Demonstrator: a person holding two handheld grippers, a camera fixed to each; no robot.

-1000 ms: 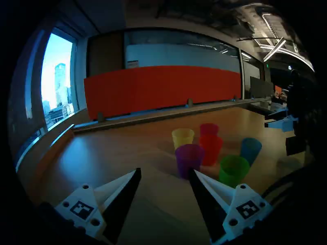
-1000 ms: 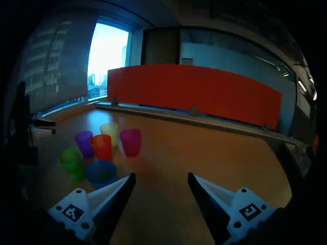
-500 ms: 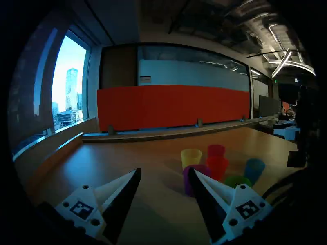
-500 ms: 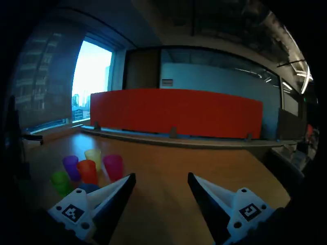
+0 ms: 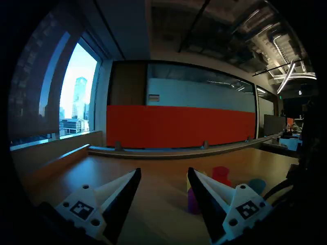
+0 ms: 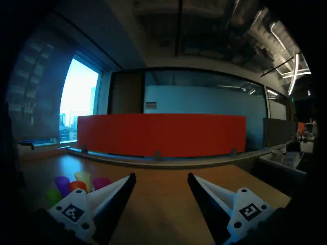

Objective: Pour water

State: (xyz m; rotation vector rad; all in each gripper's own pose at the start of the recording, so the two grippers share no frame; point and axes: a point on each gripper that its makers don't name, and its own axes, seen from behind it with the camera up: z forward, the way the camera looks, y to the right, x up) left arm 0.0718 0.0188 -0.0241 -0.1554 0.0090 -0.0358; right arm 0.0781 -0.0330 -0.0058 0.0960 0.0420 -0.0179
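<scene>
Left gripper view: left gripper (image 5: 164, 169) agape, empty. Purple cup (image 5: 192, 201) and magenta cup (image 5: 220, 174) well short of red divider (image 5: 180, 126).

Right gripper view: right gripper (image 6: 161, 174) agape, empty. Cup cluster (image 6: 77, 185) short of divider's left end.

Probably light, thin, slick plastic. Best pinched gently at mid-wall.

Colour rundown. The left gripper (image 5: 163, 169) is white with black inner finger faces, plus a black-and-white square marker on each finger. The right gripper (image 6: 161, 175) has the same scheme. By the left gripper's right finger sit a purple cup (image 5: 192, 201), a magenta cup (image 5: 220, 174) and a blue cup (image 5: 257, 184). Off the right gripper's left finger are a green cup (image 6: 52, 196), a yellow cup (image 6: 83, 177) and an orange-red cup (image 6: 75, 185). The table (image 5: 102, 167) is warm orange-brown, and the divider (image 5: 180, 126) beyond the fingers is plain orange-red.
</scene>
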